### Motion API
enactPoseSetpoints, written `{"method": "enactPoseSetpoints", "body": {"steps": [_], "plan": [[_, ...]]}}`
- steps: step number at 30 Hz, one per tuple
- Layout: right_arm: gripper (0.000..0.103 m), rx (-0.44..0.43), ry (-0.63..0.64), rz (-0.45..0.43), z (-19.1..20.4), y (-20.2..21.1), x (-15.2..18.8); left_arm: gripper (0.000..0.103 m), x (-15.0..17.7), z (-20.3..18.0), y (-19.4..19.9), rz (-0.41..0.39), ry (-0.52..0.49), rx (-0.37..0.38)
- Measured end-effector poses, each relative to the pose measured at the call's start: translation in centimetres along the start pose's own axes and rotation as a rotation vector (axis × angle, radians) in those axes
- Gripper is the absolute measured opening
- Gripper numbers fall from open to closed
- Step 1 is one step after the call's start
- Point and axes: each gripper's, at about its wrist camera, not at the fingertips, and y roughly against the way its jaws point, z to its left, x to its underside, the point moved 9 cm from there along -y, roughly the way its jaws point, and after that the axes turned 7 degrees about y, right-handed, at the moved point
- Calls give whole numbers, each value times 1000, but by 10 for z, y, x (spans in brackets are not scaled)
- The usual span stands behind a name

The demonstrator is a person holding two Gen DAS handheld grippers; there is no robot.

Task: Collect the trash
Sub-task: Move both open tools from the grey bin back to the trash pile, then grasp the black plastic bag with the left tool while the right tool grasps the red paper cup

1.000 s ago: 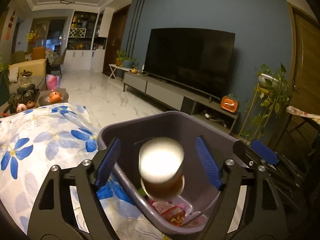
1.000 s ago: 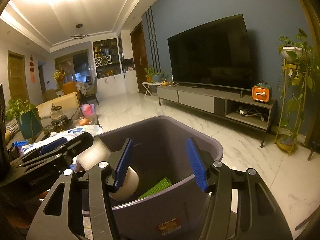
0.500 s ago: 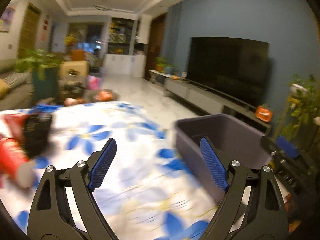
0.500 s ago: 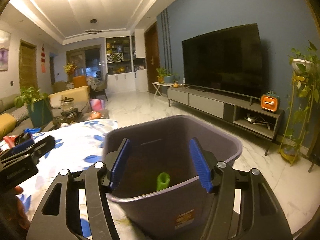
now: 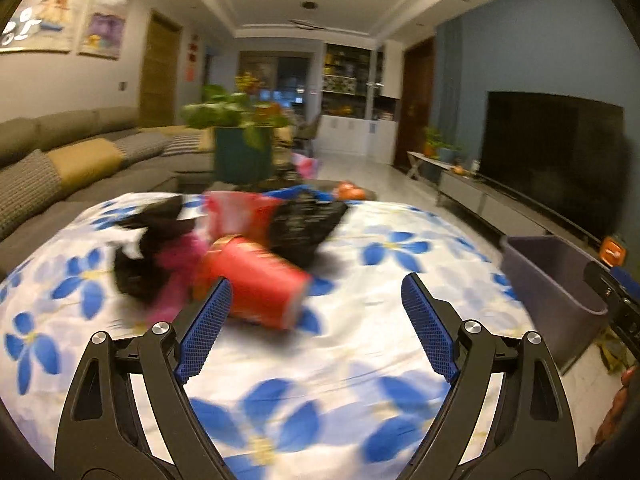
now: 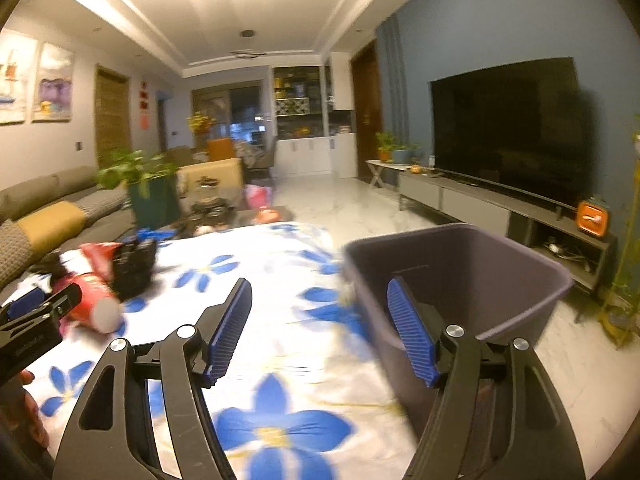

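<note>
A pile of trash lies on the flowered tablecloth (image 5: 360,340): a red paper cup (image 5: 256,284) on its side, a black bag (image 5: 304,228), a red packet (image 5: 236,216) and something pink (image 5: 176,264). My left gripper (image 5: 316,284) is open just short of the cup, with nothing between its fingers. The purple-grey bin (image 6: 460,272) stands at the table's right edge. My right gripper (image 6: 319,286) hangs beside the bin's left wall, its jaws opening and empty. The right wrist view shows the cup (image 6: 94,300) at far left behind the left gripper (image 6: 32,320).
A grey sofa (image 5: 60,160) runs along the left, with a potted plant (image 5: 240,148) beyond the table. A TV (image 6: 508,128) on a low cabinet (image 6: 480,204) lines the blue wall at right. White marble floor (image 6: 348,204) lies between.
The left gripper swung left from over the bin to the trash pile; the pale cup once between its fingers is gone. The right gripper shifted left off the bin and its jaws widened.
</note>
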Motion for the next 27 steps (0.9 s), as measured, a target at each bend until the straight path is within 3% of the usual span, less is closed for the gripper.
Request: {"method": "enactPoseSetpoints", "body": {"steps": [11,20,27], "plan": [[75,-152,72,5,96,2,-3,85,-14,83,25,-37,75,-120],[88,-253,123,36,171,-15,-5,85,-18,131,31,-51,123,-191],[95,-320,109,115,218,-43,2,85,-24,165,32,-67,150,-243]]}}
